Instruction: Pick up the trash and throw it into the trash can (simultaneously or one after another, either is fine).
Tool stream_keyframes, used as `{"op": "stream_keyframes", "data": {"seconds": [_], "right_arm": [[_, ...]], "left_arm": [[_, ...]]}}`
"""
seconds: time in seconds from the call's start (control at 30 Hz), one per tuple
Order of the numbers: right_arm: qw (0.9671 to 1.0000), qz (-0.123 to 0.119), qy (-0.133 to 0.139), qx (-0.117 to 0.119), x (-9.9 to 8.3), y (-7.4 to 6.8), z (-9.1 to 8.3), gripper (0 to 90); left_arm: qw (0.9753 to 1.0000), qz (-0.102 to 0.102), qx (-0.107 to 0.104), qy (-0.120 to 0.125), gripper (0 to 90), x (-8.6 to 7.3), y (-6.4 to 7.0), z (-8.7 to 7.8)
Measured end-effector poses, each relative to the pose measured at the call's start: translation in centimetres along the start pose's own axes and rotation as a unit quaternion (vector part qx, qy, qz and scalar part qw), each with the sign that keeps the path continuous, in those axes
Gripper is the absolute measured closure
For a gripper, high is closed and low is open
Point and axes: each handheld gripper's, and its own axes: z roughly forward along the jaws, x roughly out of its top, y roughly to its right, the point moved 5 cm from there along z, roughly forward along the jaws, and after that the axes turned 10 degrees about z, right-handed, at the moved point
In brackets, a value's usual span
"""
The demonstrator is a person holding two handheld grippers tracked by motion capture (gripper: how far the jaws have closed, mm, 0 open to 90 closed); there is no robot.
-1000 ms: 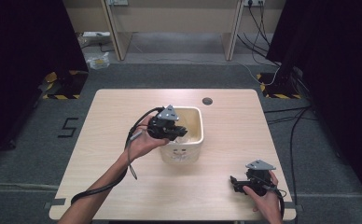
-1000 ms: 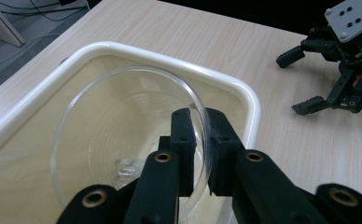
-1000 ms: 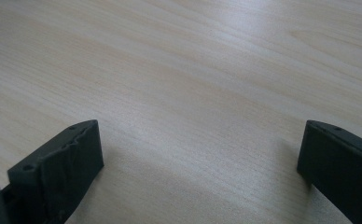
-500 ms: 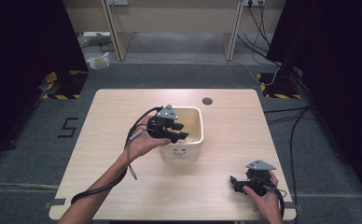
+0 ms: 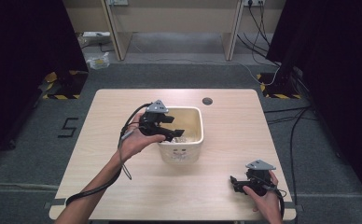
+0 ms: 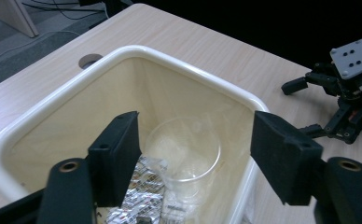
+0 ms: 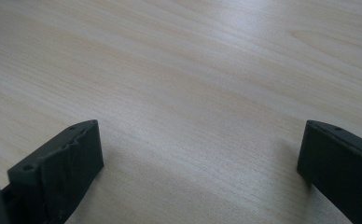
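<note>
Left tongs (image 6: 193, 158) hang spread over the clear cup (image 6: 184, 161) in the bin (image 6: 39, 116). Right tongs (image 5: 237, 183) rest spread at five o'clock on the worktop (image 5: 226, 140). A hard squeeze could crush the thin cup.

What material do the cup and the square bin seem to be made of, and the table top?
Cup: clear, thin-walled, likely plastic, though glass is possible; the bin wall shows through it.
Bin: cream, smooth and glossy with a rounded rim, probably moulded plastic.
Table top: pale wood grain with a matt sheen, wood or laminate.

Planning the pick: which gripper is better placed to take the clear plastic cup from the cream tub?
Left gripper: jaws open above the clear plastic cup inside the cream tub. Right gripper rests far away.
</note>
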Motion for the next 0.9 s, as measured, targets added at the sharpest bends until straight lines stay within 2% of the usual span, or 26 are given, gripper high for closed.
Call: {"op": "stream_keyframes", "data": {"seconds": [0.33, 0.7, 0.9], "right_arm": [[1.0, 0.0, 0.0, 0.0, 0.0, 0.0, 0.0, 0.3], [1.0, 0.0, 0.0, 0.0, 0.0, 0.0, 0.0, 0.3], [1.0, 0.0, 0.0, 0.0, 0.0, 0.0, 0.0, 0.3]], "left_arm": [[0.9994, -0.025, 0.023, 0.009, 23.8, -1.0, -1.4, -1.6], [0.9986, -0.034, 0.036, 0.018, 23.0, -1.6, -2.2, -2.9], [0.9974, -0.048, 0.046, 0.026, 22.7, -2.5, -3.0, -4.1]]}}
